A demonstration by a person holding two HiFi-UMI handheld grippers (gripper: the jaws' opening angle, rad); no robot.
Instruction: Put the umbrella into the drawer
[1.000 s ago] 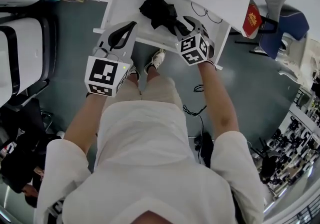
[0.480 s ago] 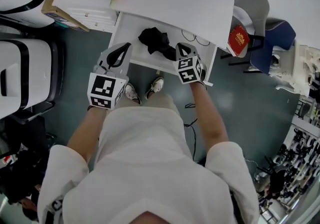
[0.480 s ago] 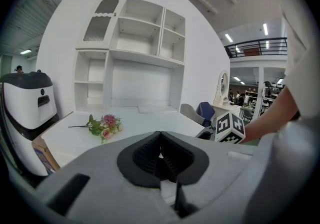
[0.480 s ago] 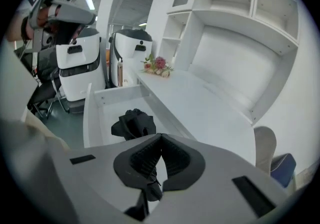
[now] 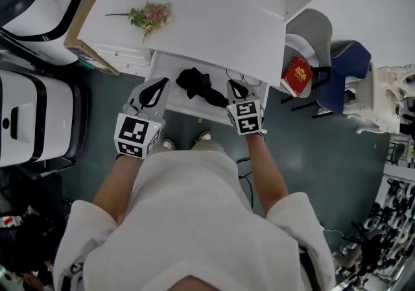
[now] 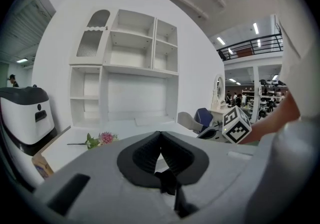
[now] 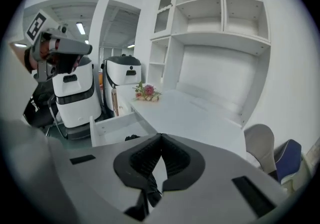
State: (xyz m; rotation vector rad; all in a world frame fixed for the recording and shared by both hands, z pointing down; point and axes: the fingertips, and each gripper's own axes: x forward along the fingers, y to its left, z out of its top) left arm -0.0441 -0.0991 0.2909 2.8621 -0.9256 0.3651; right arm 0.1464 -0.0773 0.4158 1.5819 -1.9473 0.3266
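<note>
Standing over the desk (image 5: 214,17), the person is holding both tools just above the front edge of the open drawer (image 5: 170,68), and the placing step is looking finished to me: the folded black umbrella (image 5: 201,85) is lying inside the drawer, about midway along it, its thin end pointing toward the front right corner. The left gripper (image 5: 161,81) is hovering over the drawer's front left corner with its jaws pressed together on nothing, and the right gripper (image 5: 232,84) is hanging just beside the umbrella's thin end, likewise clenched and empty, apart from the fabric as far as its own view is showing. If anything is remaining, I am guessing it is sliding the drawer shut, which is calling for a flat push on the front rim with both tools. A thin dark cable (image 5: 249,80) is looping at the drawer's right end, and the umbrella's bunched top may be riding high enough to catch the desk's front edge. A flower sprig (image 5: 150,15) is resting near the desk's left edge, a red packet (image 5: 298,76) is sitting on a grey chair (image 5: 310,32) off the right edge, and white machines (image 5: 32,121) are crowding the left side.
</note>
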